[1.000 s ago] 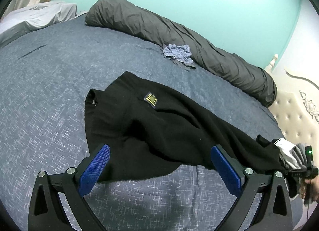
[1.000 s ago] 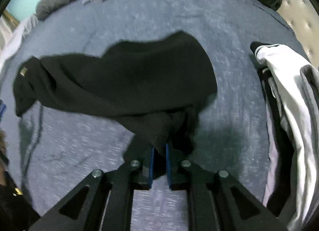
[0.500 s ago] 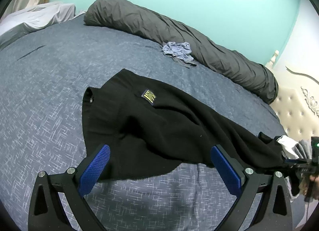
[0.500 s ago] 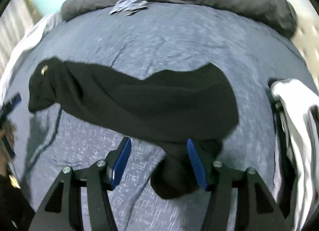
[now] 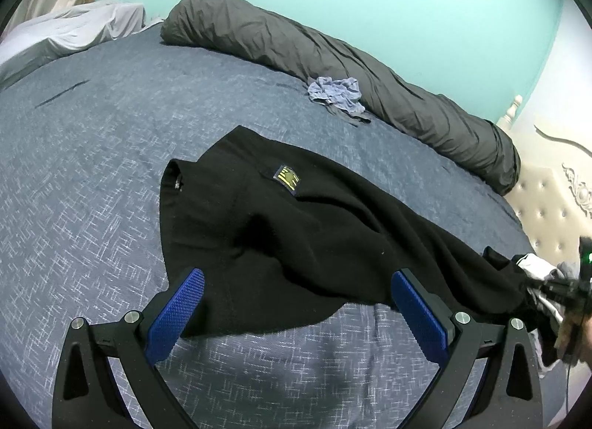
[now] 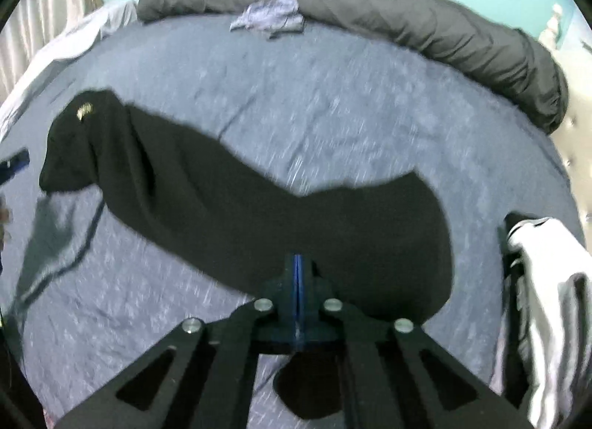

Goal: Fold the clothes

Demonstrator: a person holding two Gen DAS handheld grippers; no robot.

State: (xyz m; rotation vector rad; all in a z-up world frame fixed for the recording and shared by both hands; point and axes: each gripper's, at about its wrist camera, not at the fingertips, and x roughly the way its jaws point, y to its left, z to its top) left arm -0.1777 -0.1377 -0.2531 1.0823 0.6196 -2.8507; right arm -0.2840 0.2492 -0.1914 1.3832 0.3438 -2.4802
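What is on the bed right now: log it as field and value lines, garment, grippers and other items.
surface: blue bedspread
garment: black garment, spread out, unfolded, yellow patch up
left gripper: open, hovering over the garment's near edge, holding nothing
right gripper: shut on the garment's far end
other items: crumpled blue cloth beside the rolled grey duvet; white and grey clothes at the right
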